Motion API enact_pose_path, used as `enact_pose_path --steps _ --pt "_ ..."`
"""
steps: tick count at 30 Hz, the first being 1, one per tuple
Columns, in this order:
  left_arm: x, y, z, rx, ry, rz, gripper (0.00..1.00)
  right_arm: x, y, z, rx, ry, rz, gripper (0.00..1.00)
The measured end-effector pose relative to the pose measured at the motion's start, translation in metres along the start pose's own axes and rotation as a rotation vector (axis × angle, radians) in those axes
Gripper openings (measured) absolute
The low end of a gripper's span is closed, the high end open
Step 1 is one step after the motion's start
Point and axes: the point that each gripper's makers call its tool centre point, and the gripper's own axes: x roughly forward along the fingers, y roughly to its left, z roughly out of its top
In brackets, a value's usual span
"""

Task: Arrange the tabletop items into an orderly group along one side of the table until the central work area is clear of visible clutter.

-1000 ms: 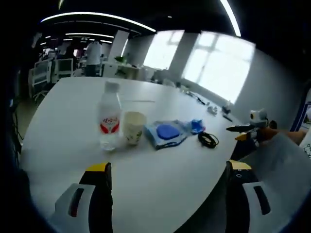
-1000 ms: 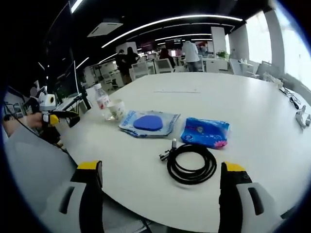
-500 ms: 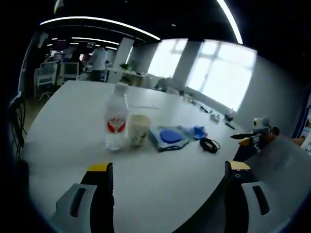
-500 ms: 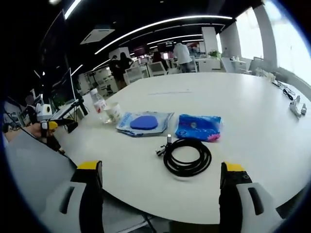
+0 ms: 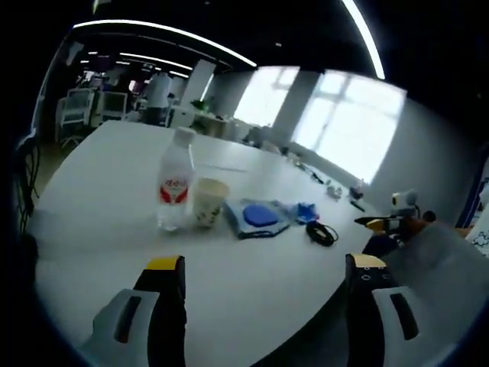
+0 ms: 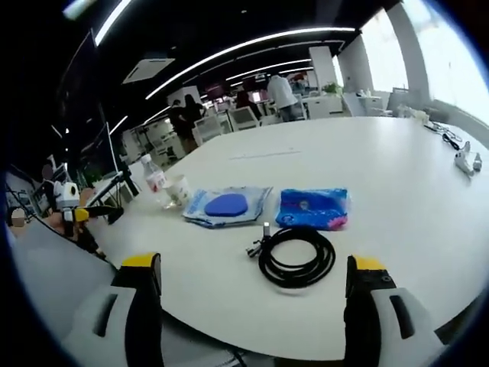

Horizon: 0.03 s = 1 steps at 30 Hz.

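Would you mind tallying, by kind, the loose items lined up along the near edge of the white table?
Clear plastic water bottle with red label: 1
White paper cup: 1
Clear pouch holding a blue oval pad: 1
Blue printed packet: 1
Coiled black cable: 1
Total: 5

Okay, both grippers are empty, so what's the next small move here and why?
Probably ease the right gripper forward and down onto the black cable coil. Its jaws stand open and empty, and the coil lies nearest, straight ahead, in front of the blue packet.
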Motion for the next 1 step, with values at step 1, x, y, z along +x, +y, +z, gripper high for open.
enact_pose_path --steps 1 --pt "0.0001 0.0008 -0.0005 0.002 0.005 0.006 0.83 -0.0002 -0.0001 0.0002 0.000 -0.002 -0.001 0.99"
